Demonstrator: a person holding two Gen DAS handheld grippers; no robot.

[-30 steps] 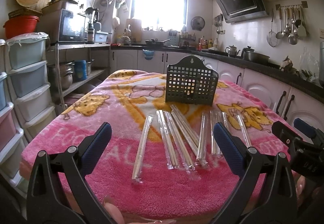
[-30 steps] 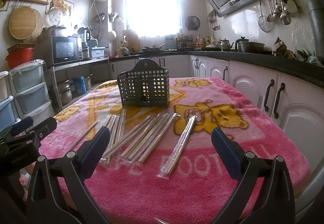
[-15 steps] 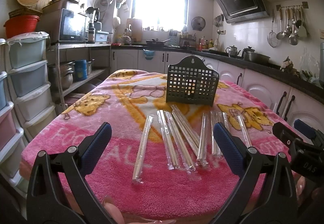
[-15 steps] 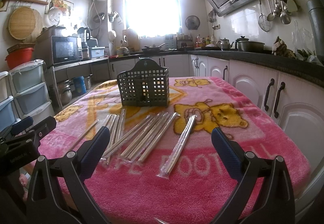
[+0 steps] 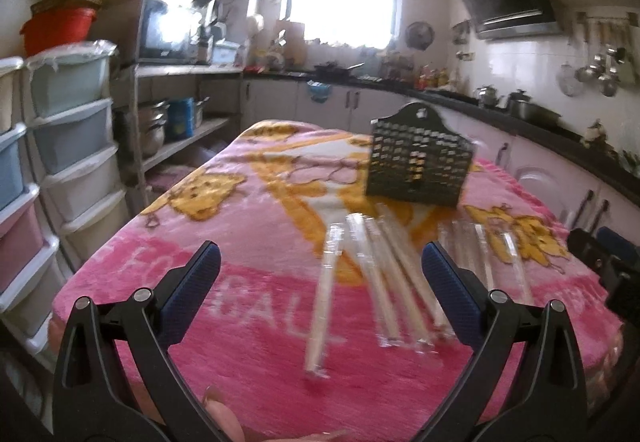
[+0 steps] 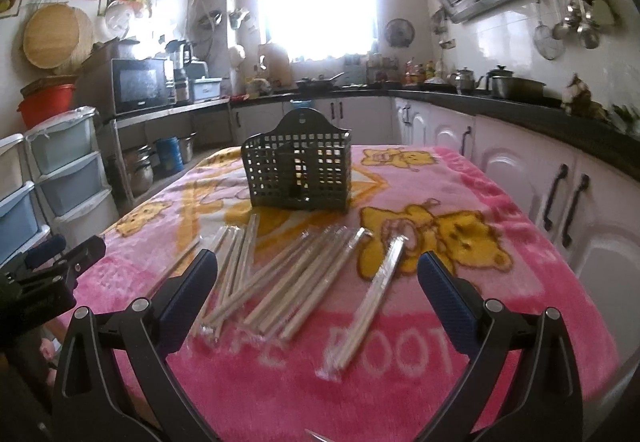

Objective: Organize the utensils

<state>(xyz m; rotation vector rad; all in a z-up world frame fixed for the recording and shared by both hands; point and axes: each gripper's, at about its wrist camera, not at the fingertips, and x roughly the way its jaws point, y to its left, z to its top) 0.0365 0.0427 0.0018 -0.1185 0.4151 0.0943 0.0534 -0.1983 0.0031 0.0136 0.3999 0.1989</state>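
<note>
Several pairs of chopsticks in clear wrappers [image 5: 384, 274] [image 6: 296, 278] lie spread on the pink blanket. One wrapped pair [image 6: 372, 298] lies apart at the right, another [image 5: 324, 294] apart at the left. A dark grid utensil basket [image 5: 418, 162] [image 6: 298, 170] stands upright behind them. My left gripper [image 5: 320, 282] hangs open over the near edge, above the leftmost pair. My right gripper [image 6: 318, 282] is open too, low over the bundle. Each gripper shows at the side of the other's view: the right gripper's body [image 5: 604, 266], the left gripper's body [image 6: 48, 274].
The table under the pink cartoon blanket [image 6: 500, 242] fills the middle. Plastic drawer towers [image 5: 60, 162] and a metal shelf with pots [image 5: 168, 122] stand left. White cabinets [image 6: 560, 194] and a dark counter run along the right. A fingertip [image 5: 220, 412] shows below.
The left wrist view has swung left and tilted, with motion blur; the chopsticks now sit right of its centre. The right gripper has barely moved. Both grippers stay open.
</note>
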